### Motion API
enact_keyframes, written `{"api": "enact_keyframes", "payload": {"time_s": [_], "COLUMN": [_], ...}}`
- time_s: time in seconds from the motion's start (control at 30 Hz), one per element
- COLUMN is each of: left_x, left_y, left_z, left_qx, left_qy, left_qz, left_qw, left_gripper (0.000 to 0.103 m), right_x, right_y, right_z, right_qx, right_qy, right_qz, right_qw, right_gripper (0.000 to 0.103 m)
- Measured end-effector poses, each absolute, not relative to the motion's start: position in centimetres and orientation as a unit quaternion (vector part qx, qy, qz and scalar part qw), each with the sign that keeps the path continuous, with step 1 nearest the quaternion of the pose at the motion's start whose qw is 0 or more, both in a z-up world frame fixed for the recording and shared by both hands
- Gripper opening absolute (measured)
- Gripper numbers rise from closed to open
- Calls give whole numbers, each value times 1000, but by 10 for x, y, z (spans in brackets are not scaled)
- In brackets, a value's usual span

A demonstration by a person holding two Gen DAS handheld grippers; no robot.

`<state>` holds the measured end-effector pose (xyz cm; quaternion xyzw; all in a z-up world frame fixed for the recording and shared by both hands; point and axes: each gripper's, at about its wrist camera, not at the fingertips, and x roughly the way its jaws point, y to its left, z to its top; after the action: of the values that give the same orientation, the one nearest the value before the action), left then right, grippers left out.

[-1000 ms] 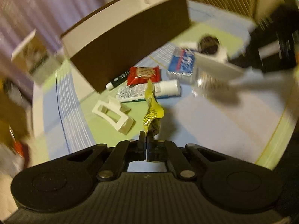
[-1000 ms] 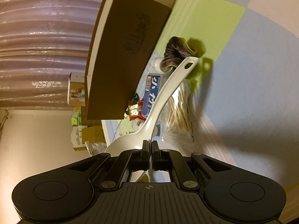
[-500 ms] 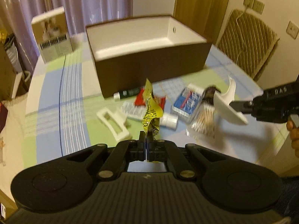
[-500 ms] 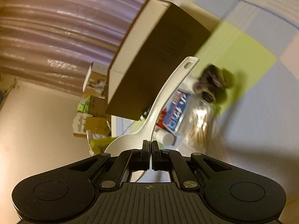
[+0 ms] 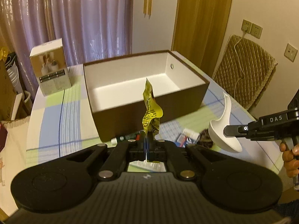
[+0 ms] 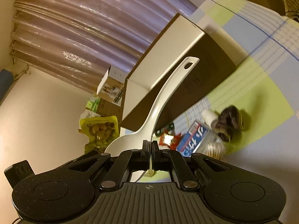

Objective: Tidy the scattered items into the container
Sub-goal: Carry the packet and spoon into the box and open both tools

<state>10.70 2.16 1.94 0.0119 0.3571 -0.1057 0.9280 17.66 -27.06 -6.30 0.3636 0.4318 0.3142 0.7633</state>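
My left gripper (image 5: 145, 143) is shut on a yellow snack packet (image 5: 151, 110), held upright in front of the brown box (image 5: 149, 112) with its bare white inside. My right gripper (image 6: 150, 147) is shut on the bowl of a white plastic spoon (image 6: 164, 100), whose handle points up toward the box (image 6: 201, 78). In the left wrist view the right gripper (image 5: 227, 131) holds that spoon (image 5: 223, 130) in the air right of the box. On the checked cloth lie a marker (image 5: 125, 138), a blue pack (image 6: 192, 138), a red packet (image 6: 168, 139), a brown hair tie (image 6: 229, 126) and cotton swabs (image 6: 213, 149).
A small photo carton (image 5: 51, 69) stands left of the box near the table's far edge. A padded chair (image 5: 246, 74) is behind the table at right. A person's hand (image 5: 291, 155) grips the right tool. Purple curtains hang behind.
Both grippers have risen from the table with their loads. The left view now looks down into the box; the spoon has moved up and closer to the box's right side.
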Motion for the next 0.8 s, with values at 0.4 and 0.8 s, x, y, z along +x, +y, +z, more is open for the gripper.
{"api": "enact_keyframes", "payload": {"time_s": [0.4,0.8], "left_x": [143,178], "left_y": [17,13], "left_z": [30,37], "left_qx": [18,23], "left_qy": [343,327], "left_qz": [-96,-86], "left_qw": [934,941], "left_gripper": [0,0], "right_x": [221,277], "right_y": [-265,-260], "right_z": [-51,-48], "right_qx": [348,341], "right_qy": [414,405], "right_qz": [347,362], "right_qw": [766,767], "right_gripper": [5,5]}}
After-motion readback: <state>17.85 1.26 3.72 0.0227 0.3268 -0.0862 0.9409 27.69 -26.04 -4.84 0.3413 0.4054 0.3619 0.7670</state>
